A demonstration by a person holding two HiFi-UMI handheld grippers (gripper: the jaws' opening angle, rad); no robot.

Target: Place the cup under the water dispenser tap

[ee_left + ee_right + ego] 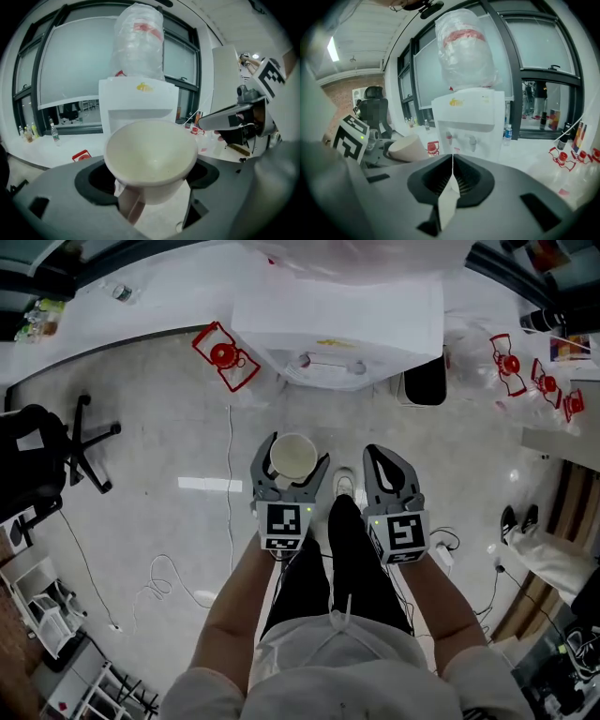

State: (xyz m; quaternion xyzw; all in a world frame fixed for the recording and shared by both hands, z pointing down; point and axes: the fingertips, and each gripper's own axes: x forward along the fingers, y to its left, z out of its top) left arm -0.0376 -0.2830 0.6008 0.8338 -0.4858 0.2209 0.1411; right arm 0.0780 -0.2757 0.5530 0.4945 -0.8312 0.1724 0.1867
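The left gripper is clenched around a white paper cup. In the left gripper view the cup sits upright between the two jaws, its open mouth towards the camera and its inside bare. In the head view the cup shows at the centre of the frame, above the left gripper's marker cube. It is held over the grey floor, well short of the water dispenser at the top centre.

The right gripper is shut on nothing: in its own view the ribbed jaws meet in a thin line. In the head view it is level with the left gripper and just to its right.

The dispenser is a white cabinet with a large clear bottle upturned on top. Two taps hang in its front recess, one seemingly with a red handle and one with a pale one, though they are small in the right gripper view. The cup is not under either tap.

The person's dark trouser legs and a light shoe show between the grippers. A black office chair stands at the left edge, and a thin cable trails down the floor. A red-framed object lies to the left of the dispenser.
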